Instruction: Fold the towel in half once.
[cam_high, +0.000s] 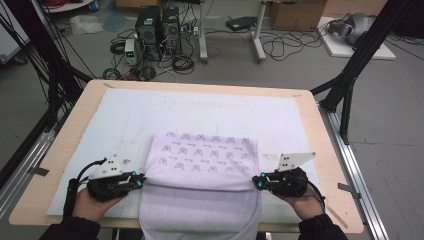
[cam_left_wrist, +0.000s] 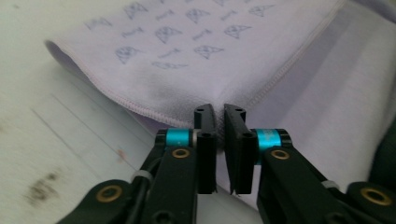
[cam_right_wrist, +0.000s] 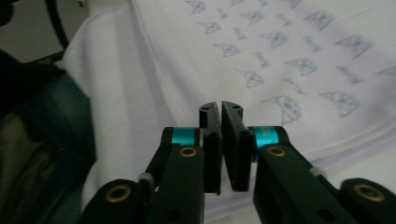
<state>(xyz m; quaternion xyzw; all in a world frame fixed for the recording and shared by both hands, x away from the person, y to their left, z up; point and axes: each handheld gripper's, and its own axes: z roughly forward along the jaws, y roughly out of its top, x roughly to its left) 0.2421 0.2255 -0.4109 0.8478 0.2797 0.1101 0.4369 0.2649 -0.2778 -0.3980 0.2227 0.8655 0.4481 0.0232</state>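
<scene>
A pale lilac towel (cam_high: 200, 170) printed with small blue figures lies on a white mat (cam_high: 125, 115) that covers the wooden worktop (cam_high: 80, 115). Its far part is folded over so that a printed layer rests on a plain layer, and the near end hangs over the worktop's front edge toward the person.

The left gripper (cam_high: 139, 180) sits at the towel's left edge, held in the person's left hand (cam_high: 92, 202). In the left gripper view its jaws are pressed nearly together and pinch the stitched hem of the folded layer (cam_left_wrist: 187, 88).

The right gripper (cam_high: 256, 181) sits at the towel's right edge, held in the right hand (cam_high: 305, 202). In the right gripper view its jaws are likewise drawn close and pinch the towel's hemmed edge (cam_right_wrist: 224, 70).

Both grippers lie level with each other, on opposite sides of the towel.
</scene>
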